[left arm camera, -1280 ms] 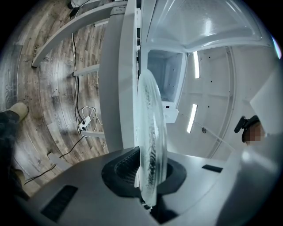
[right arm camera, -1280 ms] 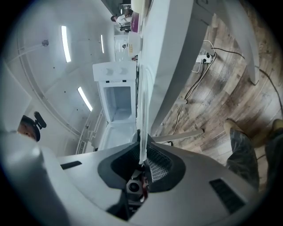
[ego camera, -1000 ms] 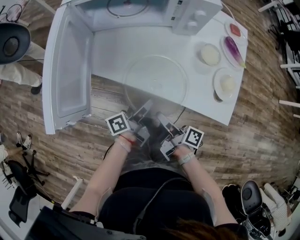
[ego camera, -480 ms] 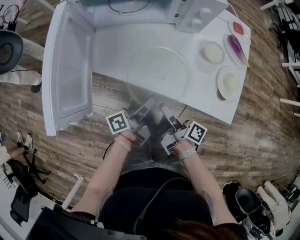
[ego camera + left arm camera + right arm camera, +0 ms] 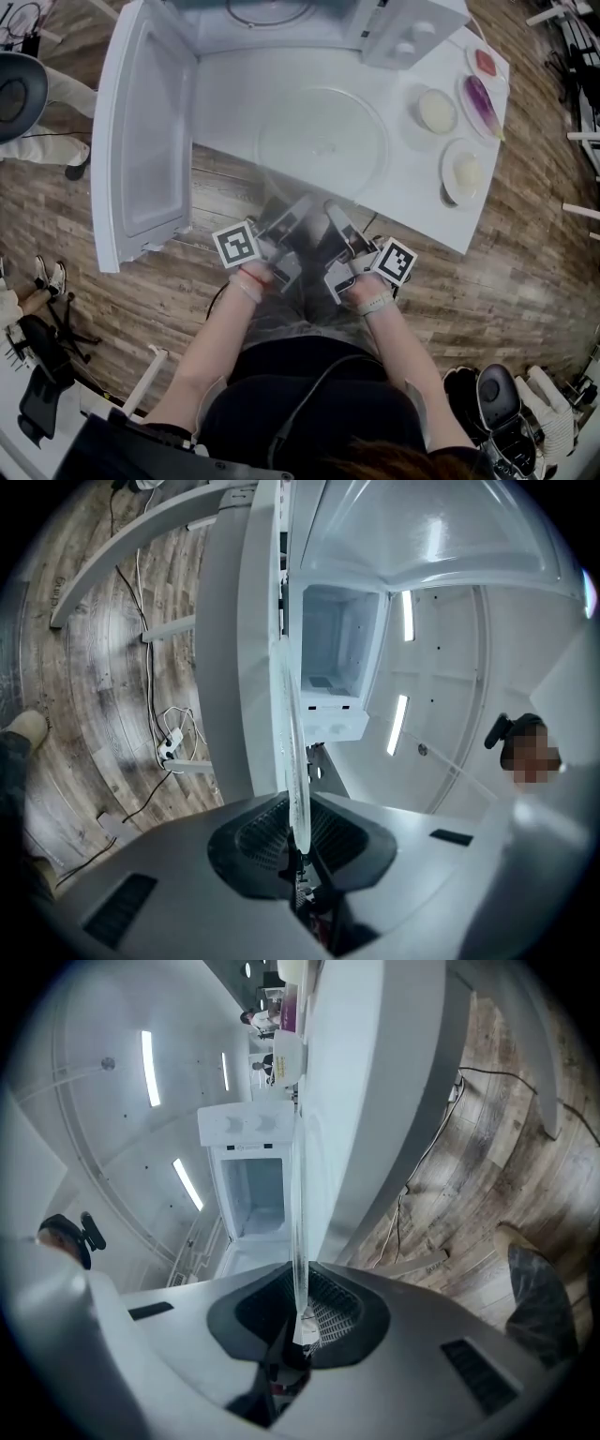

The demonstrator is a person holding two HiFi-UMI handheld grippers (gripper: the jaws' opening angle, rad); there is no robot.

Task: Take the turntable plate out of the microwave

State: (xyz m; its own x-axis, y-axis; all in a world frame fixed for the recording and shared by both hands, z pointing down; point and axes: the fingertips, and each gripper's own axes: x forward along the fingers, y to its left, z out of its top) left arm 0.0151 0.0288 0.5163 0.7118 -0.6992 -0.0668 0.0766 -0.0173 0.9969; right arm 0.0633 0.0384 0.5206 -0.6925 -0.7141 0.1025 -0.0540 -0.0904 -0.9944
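Turntable plate (image 5: 323, 141): clear glass, out of the microwave (image 5: 412, 37) cavity. It lies level over the white table (image 5: 230, 98) in front of the oven, and its near rim overhangs the table's front edge toward you. Resting or hovering: cannot tell.

Grip: your left gripper (image 5: 292, 208) and right gripper (image 5: 336, 214) are each closed to a narrow gap, pads pinching that near rim side by side. Both gripper views show the glass edge-on between the jaws.

Risks (judgement):
- Both grips sit on 1 side of the disc, so most of its weight hangs beyond them. Slick glass could pivot or slide out of the pads if you lift or tilt.
- An uneven pull by 1 hand could twist the rim and chip it.
- A swing right could strike the dishes (image 5: 447, 178). A swing left could strike the open door (image 5: 141, 141).
- Letting the far edge dip could knock it on the table.

Count: 1 turntable plate, 1 microwave, 1 door, 1 table, 2 grippers, 4 small dishes of food at the table's right end.
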